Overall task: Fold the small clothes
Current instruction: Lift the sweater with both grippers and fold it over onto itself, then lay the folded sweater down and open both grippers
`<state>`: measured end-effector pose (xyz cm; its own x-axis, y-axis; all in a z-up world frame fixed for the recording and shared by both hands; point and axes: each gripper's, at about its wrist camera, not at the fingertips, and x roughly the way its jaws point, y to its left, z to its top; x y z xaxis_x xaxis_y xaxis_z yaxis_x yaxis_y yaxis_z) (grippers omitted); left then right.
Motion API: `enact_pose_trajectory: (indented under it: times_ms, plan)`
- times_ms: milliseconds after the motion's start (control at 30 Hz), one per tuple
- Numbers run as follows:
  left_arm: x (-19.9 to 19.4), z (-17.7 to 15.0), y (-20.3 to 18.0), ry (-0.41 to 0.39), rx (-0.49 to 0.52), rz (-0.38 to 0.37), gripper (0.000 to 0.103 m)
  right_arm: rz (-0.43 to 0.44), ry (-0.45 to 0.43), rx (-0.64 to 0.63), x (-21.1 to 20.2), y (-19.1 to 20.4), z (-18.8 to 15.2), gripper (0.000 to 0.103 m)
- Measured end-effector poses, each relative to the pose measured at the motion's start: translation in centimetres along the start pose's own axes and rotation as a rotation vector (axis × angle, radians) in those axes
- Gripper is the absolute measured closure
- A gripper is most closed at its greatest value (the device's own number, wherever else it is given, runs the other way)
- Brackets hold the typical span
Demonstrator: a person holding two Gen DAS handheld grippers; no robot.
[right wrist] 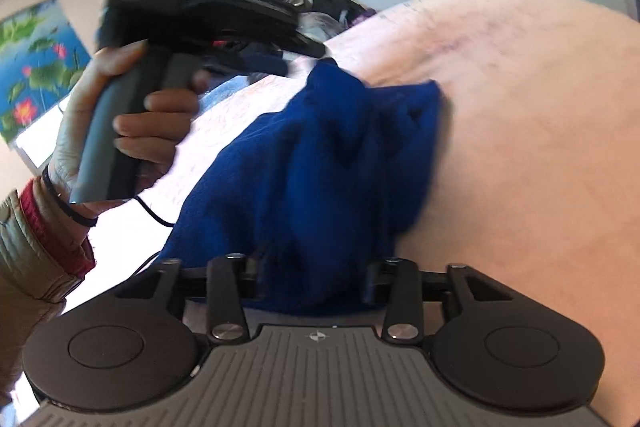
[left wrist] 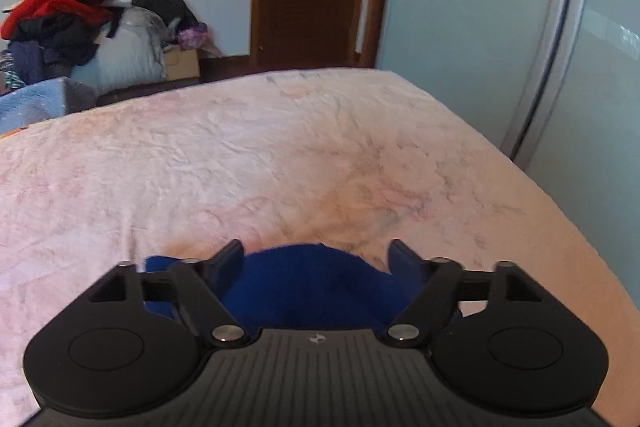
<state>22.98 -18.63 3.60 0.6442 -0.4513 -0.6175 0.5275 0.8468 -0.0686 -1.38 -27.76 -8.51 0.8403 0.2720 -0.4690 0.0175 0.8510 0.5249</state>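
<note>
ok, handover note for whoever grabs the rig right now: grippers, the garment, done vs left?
Left gripper: open, fingers spread wide, nothing pinched; it hangs just above the near end of the blue garment.
Right gripper: fingers part open with the garment bunched between them; the view is blurred, so a firm grip cannot be confirmed.
Garment: crumpled in a heap on the pink bedspread, not laid flat.
Done: no neat fold shows.
Left: spread it flat, fold it, set it down. The clothes pile beyond the bed is untouched.
</note>
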Motion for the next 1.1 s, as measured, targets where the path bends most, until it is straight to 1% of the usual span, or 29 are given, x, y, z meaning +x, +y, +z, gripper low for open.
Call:
enact_pose_trajectory:
  times_ms: [33,100,133,167,233,267,300,333,367,433,467,533,567,633,667,700,733,767,800,833,867,900,1000,1100]
  plan:
    - [-0.5,0.1,0.8,-0.021,-0.009,0.033,0.015,-0.007,-0.014,0.006,-0.6,-0.2,0.0,0.045]
    - [-1.4,-0.4,2.9,-0.017,-0.017,0.055,0.015,-0.032,-0.058,0.007,-1.3,-1.1,1.0,0.022]
    - [-1.8,-1.1,4.1,-0.003,-0.034,0.057,0.015,-0.04,-0.08,0.006,-1.4,-1.2,1.4,0.018]
    - [-2.1,-1.9,5.4,0.016,-0.061,0.055,0.015,-0.045,-0.092,0.011,-1.1,-1.9,2.3,0.017]
    - [-2.7,-3.9,7.7,0.06,-0.113,0.019,0.015,-0.016,-0.065,0.036,0.6,-4.0,3.9,0.018]
    - [-3.1,-5.3,8.8,0.086,-0.145,-0.008,0.015,0.008,-0.036,0.052,1.4,-4.8,4.3,0.022]
    - [-3.5,-6.5,9.6,0.102,-0.169,-0.033,0.015,0.03,0.001,0.072,1.9,-5.2,4.6,0.028]
    - [-4.0,-7.6,10.1,0.109,-0.179,-0.058,0.015,0.053,0.038,0.089,2.7,-5.6,4.7,0.031]
    - [-4.7,-8.9,10.6,0.109,-0.177,-0.087,0.015,0.085,0.069,0.104,2.8,-5.7,4.9,0.037]
    - [-5.8,-11.1,10.6,0.109,-0.152,-0.142,0.015,0.158,0.1,0.095,3.4,-5.3,4.8,0.037]
    - [-6.1,-12.1,10.3,0.117,-0.141,-0.17,0.015,0.18,0.112,0.083,3.3,-4.7,4.9,0.037]
    - [-6.4,-13.7,9.4,0.133,-0.118,-0.229,0.015,0.214,0.134,0.073,4.5,-4.4,5.4,0.037]
    - [-6.5,-14.4,8.8,0.139,-0.101,-0.25,0.015,0.238,0.141,0.085,5.1,-4.3,5.6,0.037]
    - [-6.6,-15.3,7.5,0.131,-0.045,-0.262,0.017,0.279,0.147,0.114,6.2,-4.1,6.2,0.036]
    - [-6.7,-15.9,6.8,0.116,-0.017,-0.252,0.022,0.292,0.153,0.113,6.7,-3.8,6.4,0.036]
    - [-6.6,-16.2,6.3,0.111,-0.003,-0.232,0.032,0.29,0.153,0.106,7.1,-3.5,6.4,0.036]
    - [-6.5,-16.3,6.1,0.118,-0.002,-0.222,0.038,0.277,0.156,0.089,7.2,-3.0,6.4,0.037]
    - [-6.4,-16.5,6.2,0.123,-0.017,-0.223,0.049,0.261,0.161,0.067,7.5,-2.6,6.4,0.044]
    - [-6.5,-16.5,6.4,0.119,-0.033,-0.227,0.058,0.237,0.164,0.058,7.5,-2.4,6.3,0.057]
    - [-6.6,-16.5,6.7,0.121,-0.051,-0.24,0.064,0.223,0.175,0.068,7.2,-2.4,6.0,0.065]
    - [-6.8,-16.5,7.1,0.124,-0.072,-0.259,0.072,0.232,0.181,0.095,6.9,-2.7,5.8,0.072]
    - [-6.9,-16.4,7.3,0.122,-0.088,-0.268,0.077,0.243,0.178,0.121,6.7,-2.9,5.5,0.074]
    - [-7.4,-16.3,7.4,0.115,-0.092,-0.259,0.084,0.246,0.171,0.152,6.3,-3.1,5.2,0.076]
    - [-8.4,-16.2,7.2,0.103,-0.108,-0.246,0.087,0.257,0.173,0.169,5.9,-2.9,5.3,0.077]
